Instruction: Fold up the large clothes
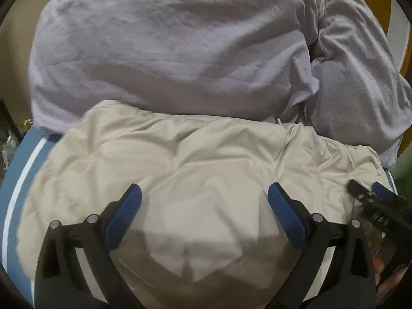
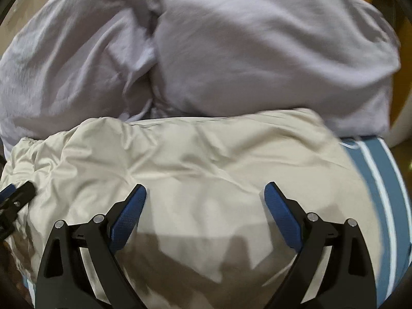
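A cream, shiny garment [image 1: 180, 159] lies spread and wrinkled on the bed; it also fills the lower half of the right wrist view [image 2: 193, 154]. My left gripper [image 1: 204, 195] hangs just above it, open and empty, its blue pads wide apart. My right gripper [image 2: 205, 193] is likewise open and empty above the garment. The right gripper shows at the right edge of the left wrist view [image 1: 378, 200]. The left gripper shows at the left edge of the right wrist view [image 2: 15, 195].
A bulky lavender duvet [image 1: 167, 46] is heaped behind the garment, with a lavender pillow [image 1: 360, 64] to its right. The bed has a blue sheet with white stripes [image 2: 381, 180]. A wooden headboard [image 1: 373, 2] stands at the far right.
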Action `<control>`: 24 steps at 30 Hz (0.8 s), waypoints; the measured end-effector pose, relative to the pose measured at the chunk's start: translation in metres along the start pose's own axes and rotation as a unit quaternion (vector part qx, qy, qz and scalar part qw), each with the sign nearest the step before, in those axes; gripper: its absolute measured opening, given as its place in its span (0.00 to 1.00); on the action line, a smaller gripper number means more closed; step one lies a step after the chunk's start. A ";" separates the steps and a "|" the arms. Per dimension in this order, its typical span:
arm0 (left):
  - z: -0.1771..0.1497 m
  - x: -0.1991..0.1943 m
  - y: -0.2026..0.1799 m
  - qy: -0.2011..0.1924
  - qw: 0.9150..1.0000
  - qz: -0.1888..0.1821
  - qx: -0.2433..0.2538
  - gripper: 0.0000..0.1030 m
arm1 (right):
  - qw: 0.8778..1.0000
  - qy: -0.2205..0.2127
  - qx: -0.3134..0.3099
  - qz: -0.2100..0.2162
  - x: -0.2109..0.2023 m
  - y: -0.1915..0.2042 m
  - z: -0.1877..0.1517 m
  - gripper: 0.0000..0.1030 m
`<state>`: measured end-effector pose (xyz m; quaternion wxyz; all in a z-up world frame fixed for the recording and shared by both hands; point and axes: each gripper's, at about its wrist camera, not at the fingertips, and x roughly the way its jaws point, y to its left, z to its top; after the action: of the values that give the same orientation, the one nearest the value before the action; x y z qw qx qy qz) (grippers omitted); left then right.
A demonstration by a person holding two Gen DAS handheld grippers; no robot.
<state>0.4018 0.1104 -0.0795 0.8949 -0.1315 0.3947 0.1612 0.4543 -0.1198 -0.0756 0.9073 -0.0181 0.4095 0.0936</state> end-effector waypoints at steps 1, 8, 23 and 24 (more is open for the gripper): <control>-0.002 -0.006 0.004 -0.001 1.000 0.002 -0.004 0.96 | 1.000 -0.001 0.007 -0.010 -0.007 -0.009 -0.002 0.92; -0.030 -0.062 0.050 -0.009 0.999 0.012 -0.040 0.96 | 0.993 0.013 0.107 -0.055 -0.035 -0.091 -0.026 0.92; -0.092 -0.108 0.138 0.044 0.988 0.016 -0.146 0.96 | 0.950 0.104 0.292 0.040 -0.018 -0.173 -0.089 0.92; -0.093 -0.105 0.139 0.049 0.987 0.012 -0.151 0.96 | 0.947 0.107 0.299 0.047 -0.016 -0.174 -0.089 0.92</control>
<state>0.2190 0.1843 -0.0766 0.8423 -0.2679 0.4110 0.2232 0.4098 -0.3034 -0.1304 0.8162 0.2634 0.5142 0.0071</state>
